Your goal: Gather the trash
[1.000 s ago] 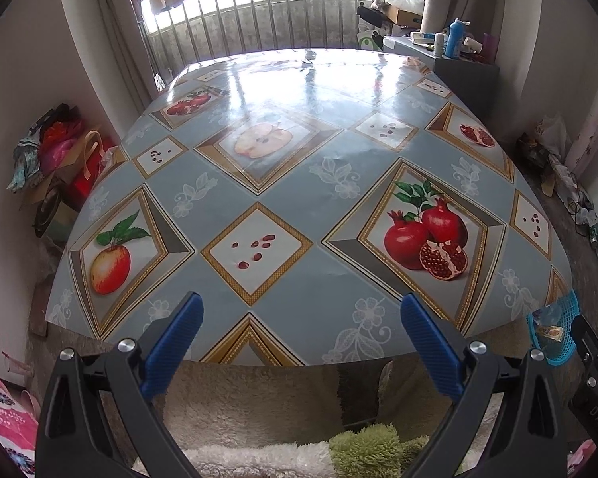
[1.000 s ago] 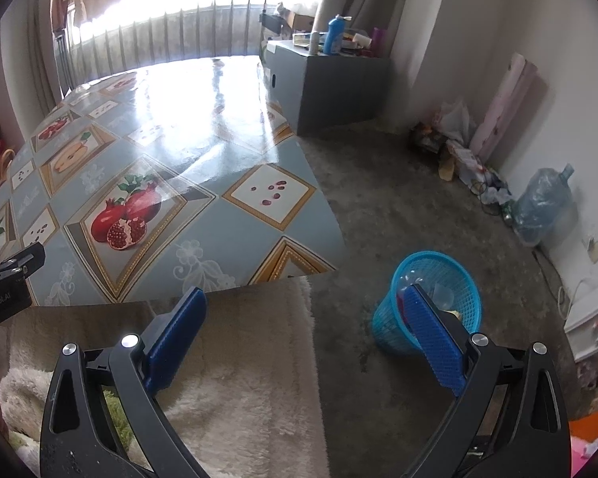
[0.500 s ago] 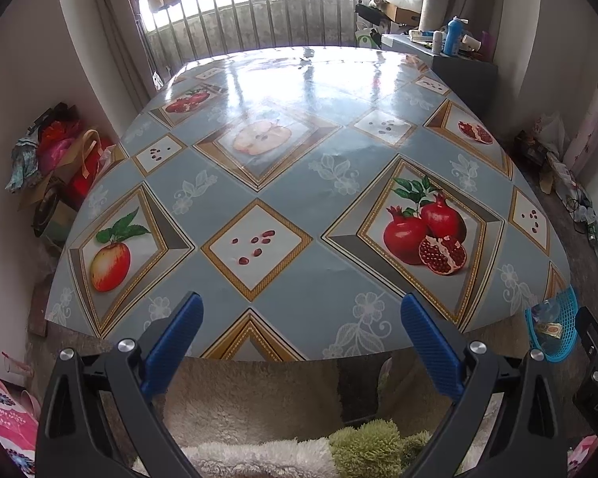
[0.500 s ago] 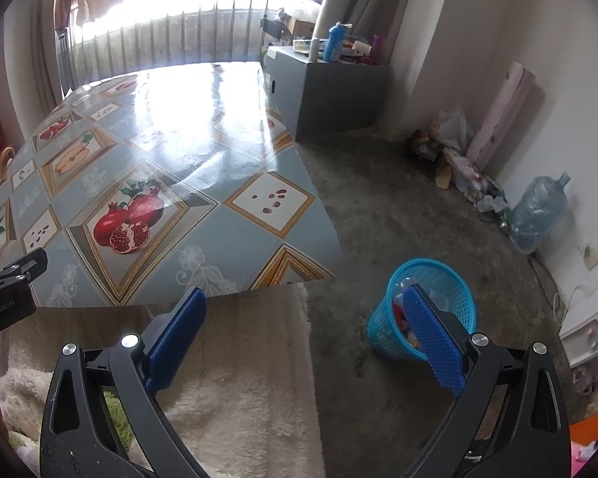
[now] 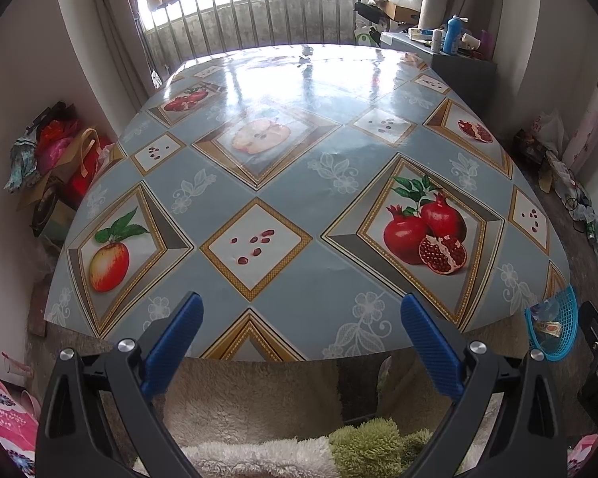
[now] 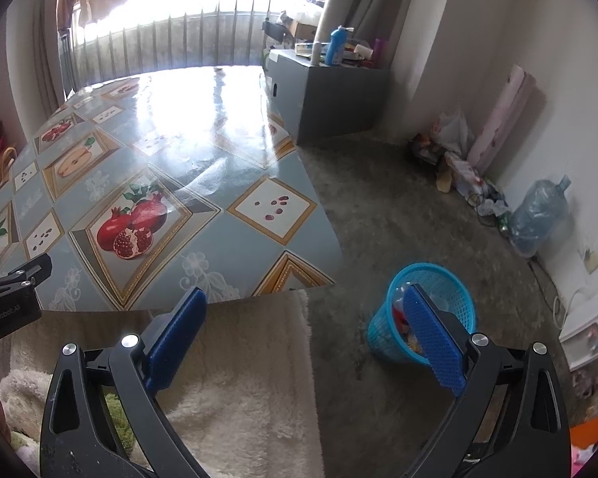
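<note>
Blue mesh wastebasket [image 6: 426, 310], plastic, is recorded on the bare concrete floor [image 6: 418, 207] just off the near right corner of the table [image 6: 159, 183]; wrappers and scraps are seen inside it, so collection is judged largely or wholly done. No loose trash is made out on the glossy fruit-print tablecloth [image 5: 299, 183], which is shown bare from the left wrist view. Right gripper [image 6: 307, 326]: jaws spread wide, nothing pinched, nothing touched; one blue pad [image 6: 434, 342] is lined up in front of the basket from this view, though contact is not indicated. Left gripper [image 5: 299, 342]: jaws likewise spread wide, held empty above the fleecy cream throw [image 5: 259, 390] at the table's near edge. Risks noted: the light basket could be knocked over and its contents spilled if it is clipped by a lowered pad; the clutter along the far wall [image 6: 466, 175] and the water jug [image 6: 538, 219] could be mistaken for task trash; small scraps could be missed in the window glare on the cloth.
</note>
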Motion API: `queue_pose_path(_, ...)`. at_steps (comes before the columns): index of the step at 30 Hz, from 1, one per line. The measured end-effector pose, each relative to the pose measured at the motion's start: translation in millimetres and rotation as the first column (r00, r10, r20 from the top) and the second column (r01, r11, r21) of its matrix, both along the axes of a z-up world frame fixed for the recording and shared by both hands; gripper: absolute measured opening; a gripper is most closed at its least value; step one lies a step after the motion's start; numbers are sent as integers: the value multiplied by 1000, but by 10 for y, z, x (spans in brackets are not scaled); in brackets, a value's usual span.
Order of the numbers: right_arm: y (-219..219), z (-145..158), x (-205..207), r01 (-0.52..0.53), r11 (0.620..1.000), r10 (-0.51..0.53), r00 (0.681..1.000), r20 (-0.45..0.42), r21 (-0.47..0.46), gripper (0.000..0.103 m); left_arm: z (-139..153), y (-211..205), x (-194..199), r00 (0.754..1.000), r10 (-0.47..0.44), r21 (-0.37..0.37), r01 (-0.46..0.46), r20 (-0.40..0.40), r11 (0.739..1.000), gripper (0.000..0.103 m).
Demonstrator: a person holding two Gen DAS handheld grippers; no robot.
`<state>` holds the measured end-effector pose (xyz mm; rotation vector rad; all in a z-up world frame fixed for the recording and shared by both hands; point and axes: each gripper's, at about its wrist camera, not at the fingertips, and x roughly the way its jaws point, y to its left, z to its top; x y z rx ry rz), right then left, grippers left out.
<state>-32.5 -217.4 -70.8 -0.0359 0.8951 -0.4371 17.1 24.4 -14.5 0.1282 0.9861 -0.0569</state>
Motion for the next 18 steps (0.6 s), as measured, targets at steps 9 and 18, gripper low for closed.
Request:
queue_pose_path(9, -3, 4, 0, 1, 1000, -1, 1000, 1, 0, 95, -17, -14, 22, 1000, -14, 6, 14, -8, 1000, 97)
queue_pose_path(18, -3, 7, 18, -1, 1000, 1, 1000, 1, 4, 95, -27, -9, 20, 1000, -19, 7, 19, -13, 1000, 97)
